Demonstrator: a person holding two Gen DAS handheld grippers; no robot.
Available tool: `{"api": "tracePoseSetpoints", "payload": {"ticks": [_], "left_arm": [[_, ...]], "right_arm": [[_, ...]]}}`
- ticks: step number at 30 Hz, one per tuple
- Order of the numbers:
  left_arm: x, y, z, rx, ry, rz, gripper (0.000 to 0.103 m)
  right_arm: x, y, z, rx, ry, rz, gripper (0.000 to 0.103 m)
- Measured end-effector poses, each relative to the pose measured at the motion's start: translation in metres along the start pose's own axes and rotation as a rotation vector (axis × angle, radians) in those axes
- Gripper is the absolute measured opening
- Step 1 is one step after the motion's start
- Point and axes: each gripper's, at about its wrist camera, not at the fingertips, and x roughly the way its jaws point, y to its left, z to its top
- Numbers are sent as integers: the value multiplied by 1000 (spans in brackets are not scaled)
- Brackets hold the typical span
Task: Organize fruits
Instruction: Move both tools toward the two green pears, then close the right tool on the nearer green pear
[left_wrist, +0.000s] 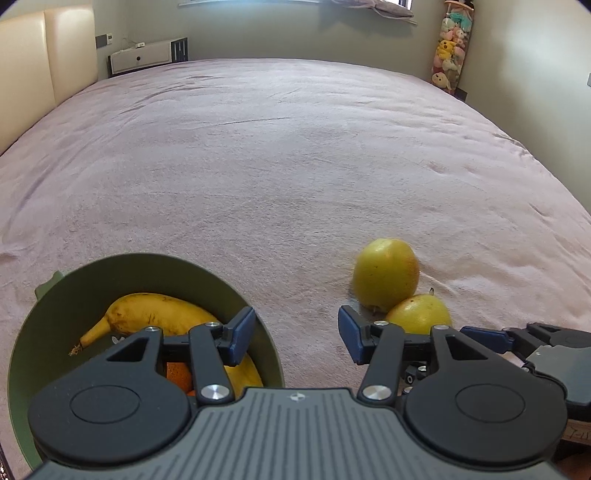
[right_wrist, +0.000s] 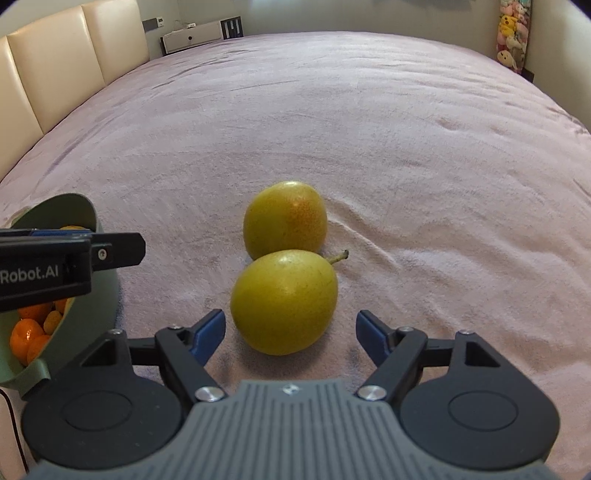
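My right tool (right_wrist: 290, 334) gapes wide around the near pear (right_wrist: 283, 301) on the bed (right_wrist: 406, 147). Next I close on it, then carry it left to the bowl (right_wrist: 107, 258). My left tool (left_wrist: 297, 338) hangs open, empty.

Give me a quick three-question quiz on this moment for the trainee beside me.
1. True or false: the right gripper is shut on the near pear.
2. Which fruit lies in the green bowl? A. banana and oranges B. grapes C. nothing
3. How many pears lie on the pink bedspread?

Key:
1. False; its jaws stand open, apart from the pear.
2. A
3. Two: the near pear and the far pear, touching.
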Motion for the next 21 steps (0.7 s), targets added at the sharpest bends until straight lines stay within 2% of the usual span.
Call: {"api": "tracePoseSetpoints", "payload": {"ticks": [2, 5, 10, 15, 21], "left_arm": [[0, 2, 1, -7, -2, -4, 60], [1, 4, 1, -16, -5, -6, 60], [-1, 5, 2, -18, -10, -6, 60], [-2, 5, 2, -16, -14, -2, 60], [-4, 1, 3, -9, -19, -3, 60]], "right_arm": [[4, -1, 0, 17, 9, 14, 73], [9, 1, 0, 22, 20, 28, 65], [13, 3, 1, 23, 32, 22, 65], [19, -4, 2, 94, 48, 40, 60], [16, 3, 3, 63, 51, 27, 59]]}}
